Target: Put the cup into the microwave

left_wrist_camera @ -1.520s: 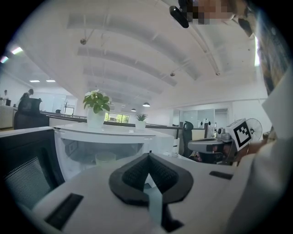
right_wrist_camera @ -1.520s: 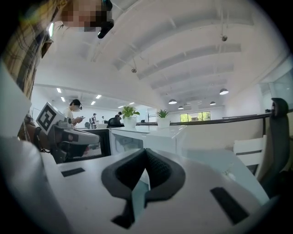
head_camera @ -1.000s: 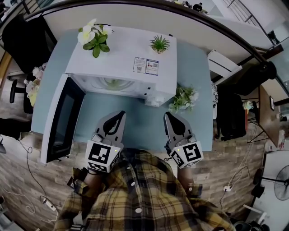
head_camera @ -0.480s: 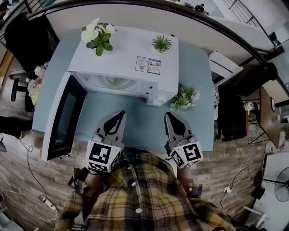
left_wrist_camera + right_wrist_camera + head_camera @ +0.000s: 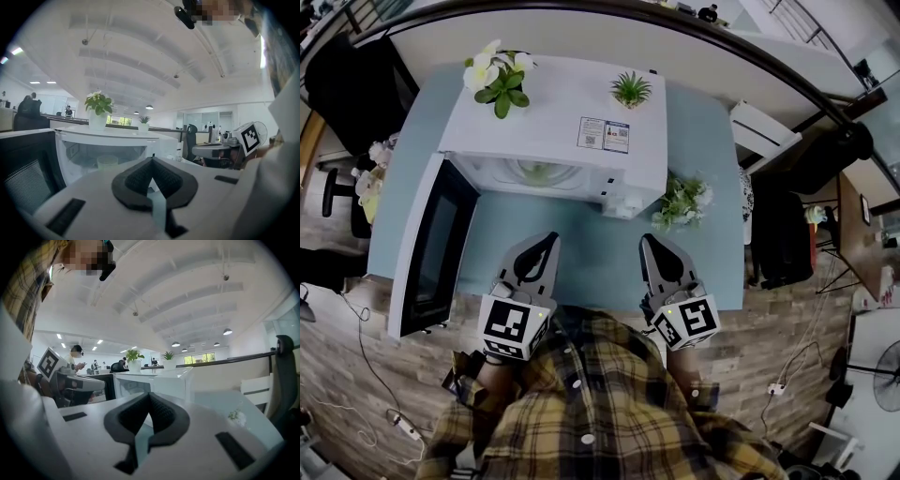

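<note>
While the person is holding both tools close to the torso, nearly level and aiming at twelve o'clock, the left gripper (image 5: 550, 238) and right gripper (image 5: 650, 240) are showing jaws pressed together, empty; the cup (image 5: 539, 173) is sitting inside the open microwave (image 5: 553, 122) at eleven o'clock.

Open-plan office. Black office chairs (image 5: 342, 75) beside a light-blue table (image 5: 705, 150), another desk (image 5: 853, 234) w/ clutter close by, and ppl (image 5: 76, 356) at workstations in the bkgd. Long white ceiling w/ rows of lights (image 5: 176, 344), glass-walled rooms (image 5: 208, 123), power strip (image 5: 772, 391) & cables on wood-look floor (image 5: 347, 375).
</note>
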Motion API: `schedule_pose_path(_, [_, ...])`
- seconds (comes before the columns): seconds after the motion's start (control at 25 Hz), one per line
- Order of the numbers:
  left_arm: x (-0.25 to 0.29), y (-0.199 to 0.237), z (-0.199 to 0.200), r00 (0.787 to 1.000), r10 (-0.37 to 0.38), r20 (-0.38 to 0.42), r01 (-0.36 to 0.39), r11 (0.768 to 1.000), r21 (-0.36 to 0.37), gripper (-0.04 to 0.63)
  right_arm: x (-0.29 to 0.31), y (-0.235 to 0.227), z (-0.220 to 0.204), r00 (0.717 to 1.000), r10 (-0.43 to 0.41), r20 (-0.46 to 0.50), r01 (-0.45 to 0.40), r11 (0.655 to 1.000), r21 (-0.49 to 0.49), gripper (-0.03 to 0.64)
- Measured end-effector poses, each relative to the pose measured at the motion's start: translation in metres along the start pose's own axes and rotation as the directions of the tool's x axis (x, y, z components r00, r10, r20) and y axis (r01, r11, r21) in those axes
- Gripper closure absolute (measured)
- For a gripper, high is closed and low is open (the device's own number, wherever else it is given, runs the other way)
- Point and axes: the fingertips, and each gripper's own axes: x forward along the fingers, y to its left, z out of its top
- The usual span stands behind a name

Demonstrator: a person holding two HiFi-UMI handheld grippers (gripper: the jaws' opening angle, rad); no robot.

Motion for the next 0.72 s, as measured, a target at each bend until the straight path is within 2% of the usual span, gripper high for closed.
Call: schedule_pose_path(0.72, [0.0067,0.0010,0.0007,1.000,-0.016,0.001,0.016,1.000,0.000,0.607,0.0023,-0.0004,-0.0001,1.000,-0.005,-0.005,0.005,1.000,-0.001,0.614])
